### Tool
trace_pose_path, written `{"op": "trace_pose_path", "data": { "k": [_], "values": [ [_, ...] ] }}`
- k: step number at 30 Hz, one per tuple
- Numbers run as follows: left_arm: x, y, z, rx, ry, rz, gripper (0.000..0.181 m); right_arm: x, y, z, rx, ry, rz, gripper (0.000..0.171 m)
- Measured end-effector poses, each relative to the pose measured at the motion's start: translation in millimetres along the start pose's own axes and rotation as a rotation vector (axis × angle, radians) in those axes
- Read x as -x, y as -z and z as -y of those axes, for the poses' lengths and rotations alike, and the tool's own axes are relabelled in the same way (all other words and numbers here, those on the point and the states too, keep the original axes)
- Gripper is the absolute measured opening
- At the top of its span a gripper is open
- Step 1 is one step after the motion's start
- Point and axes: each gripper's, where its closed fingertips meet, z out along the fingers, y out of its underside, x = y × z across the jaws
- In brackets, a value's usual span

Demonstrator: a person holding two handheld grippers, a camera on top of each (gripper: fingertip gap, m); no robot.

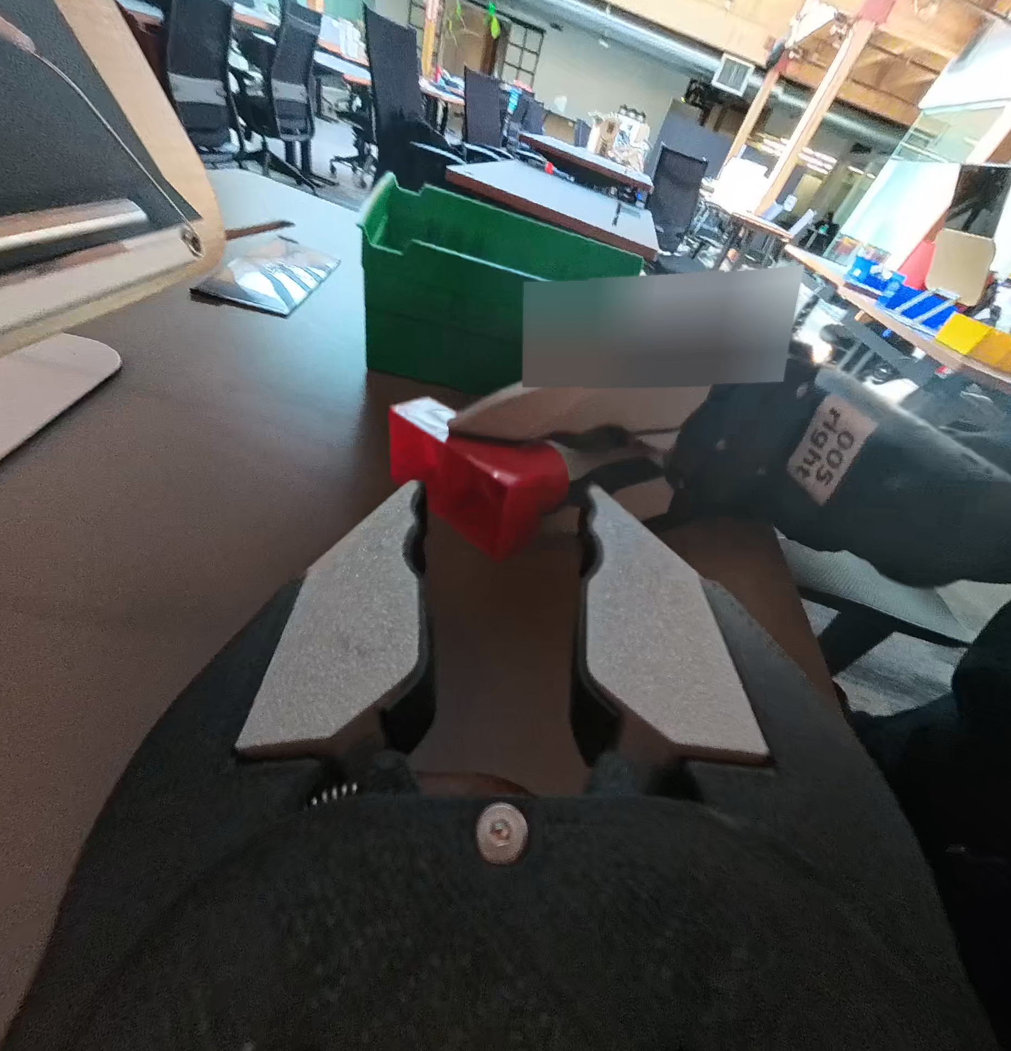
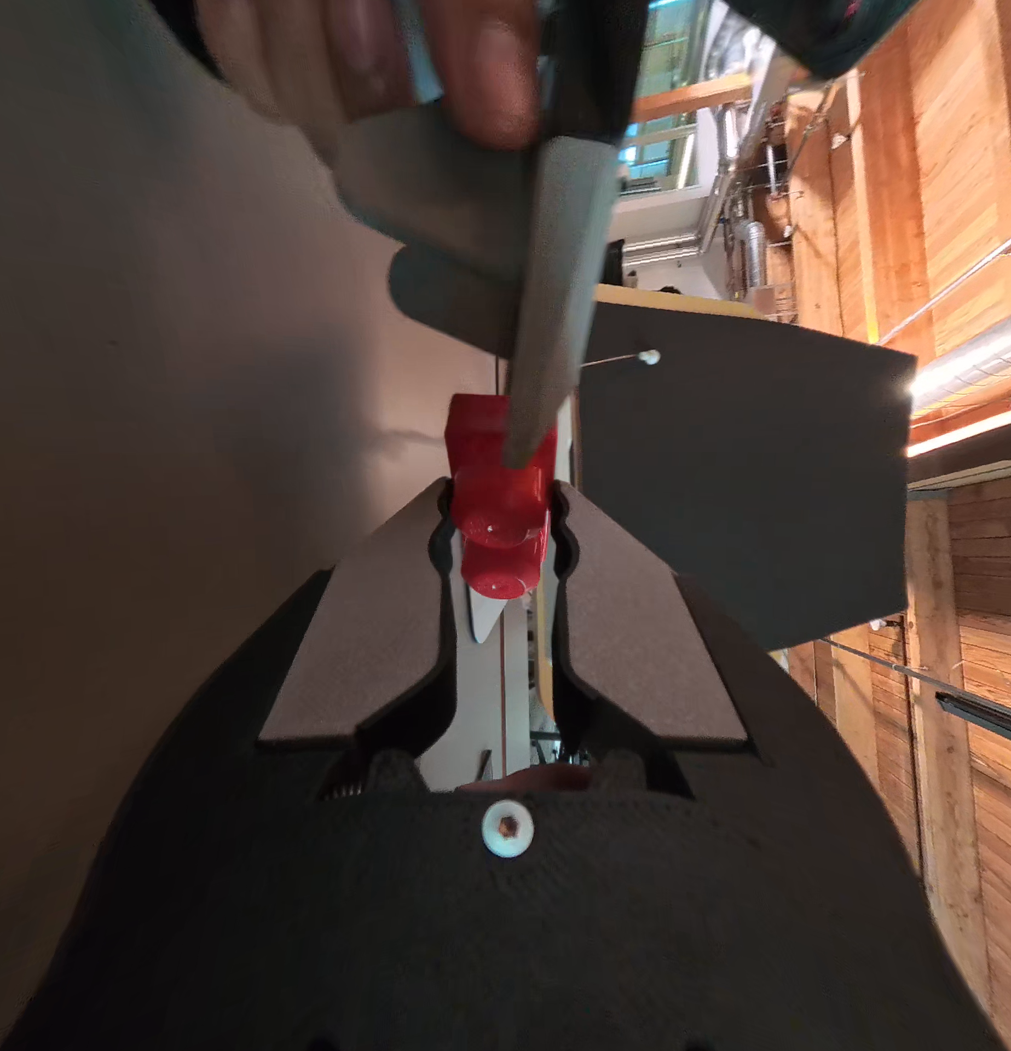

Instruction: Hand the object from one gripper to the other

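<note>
Mid-handover. Our right tongs [image 2: 500, 500] clamp the red block [image 2: 500, 512], held above the tabletop [image 1: 179, 455]. Left tongs [image 1: 500, 506] gape around its other end, not yet closed. Next: left closes firmly, then right releases.

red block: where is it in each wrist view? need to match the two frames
Left wrist view: red block at centre, just past the left gripper fingertips, held from the right side by the right gripper.
Right wrist view: centre, clamped between the right gripper's fingertips.
Shared landmark: the brown tabletop.
</note>
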Motion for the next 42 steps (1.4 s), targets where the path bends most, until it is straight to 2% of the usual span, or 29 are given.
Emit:
{"op": "trace_pose_path", "data": {
  "k": [1, 2, 8, 10, 12, 14, 15, 16, 19, 20, 24, 27, 29, 33, 36, 37, 39, 42],
  "values": [
    [0.4, 1.8, 2.7, -0.016, -0.015, 0.008, 0.031, 3.7, -1.1, -0.9, 0.006, 0.008, 0.01, 0.029],
    [-2.1, 2.8, 3.2, -0.022, -0.032, -0.003, 0.019, 4.3, -2.0, -0.9, 0.011, 0.003, 0.004, 0.029],
    [-5.2, 3.3, -1.2, 0.03, -0.14, 0.022, 0.014, 4.8, -5.7, -1.4, 0.003, -0.068, 0.01, 0.037],
    [1.1, 4.9, -0.4, 0.042, -0.231, 0.096, 0.012, 6.4, -5.1, -2.7, -0.008, -0.086, 0.025, 0.041],
    [12.1, 8.8, -4.3, 0.107, -0.473, 0.23, 0.008, 12.2, -2.8, -6.2, -0.026, -0.192, 0.107, 0.046],
    [17.7, 11.6, -2.9, 0.142, -0.755, 0.364, 0.003, 21.3, 2.2, -5.4, -0.085, -0.431, 0.273, 0.051],
    [15.0, 10.8, -2.1, 0.145, -0.857, 0.39, 0.003, 24.1, 4.3, -4.9, -0.108, -0.567, 0.362, 0.067],
    [7.3, 8.0, -2.4, 0.133, -0.91, 0.371, 0.003, 22.1, 4.8, -5.4, -0.126, -0.693, 0.414, 0.075],
    [-6.6, 5.0, 4.4, 0.071, -0.987, 0.366, 0.003, 12.3, 11.5, 3.5, -0.256, -1.029, 0.57, 0.077],
    [-15.3, 4.1, 5.5, 0.037, -0.983, 0.318, 0.003, 7.5, 15.6, 8.0, -0.314, -1.128, 0.628, 0.077],
    [-60.7, 3.2, 9.5, -0.127, -0.855, 0.028, 0.003, -20.3, 41.2, 28.4, -0.624, -1.464, 0.878, 0.065],
    [-73.8, 4.3, 11.3, -0.171, -0.844, -0.041, 0.003, -37.8, 61.7, 40.0, -0.808, -1.591, 1.045, 0.045],
    [-70.7, 0.4, 6.4, -0.136, -0.861, -0.019, 0.003, -42.8, 60.9, 41.3, -0.829, -1.629, 1.042, 0.032],
    [-56.7, -1.8, 3.7, -0.085, -0.798, 0.019, 0.004, -41.9, 51.8, 35.3, -0.785, -1.637, 0.971, 0.032],
    [-34.8, -0.9, 3.1, -0.037, -0.735, 0.101, 0.011, -41.7, 43.0, 23.3, -0.704, -1.557, 0.825, 0.03],
    [-29.1, 0.2, 3.8, -0.036, -0.713, 0.128, 0.016, -42.1, 40.2, 20.0, -0.672, -1.525, 0.773, 0.03],
    [-20.1, 0.7, 1.0, -0.009, -0.62, 0.137, 0.041, -42.2, 33.1, 11.5, -0.579, -1.428, 0.639, 0.03],
    [-8.1, 1.2, -2.3, 0.031, -0.457, 0.135, 0.066, -44.2, 31.8, 8.2, -0.485, -1.177, 0.441, 0.029]
  ]
}}
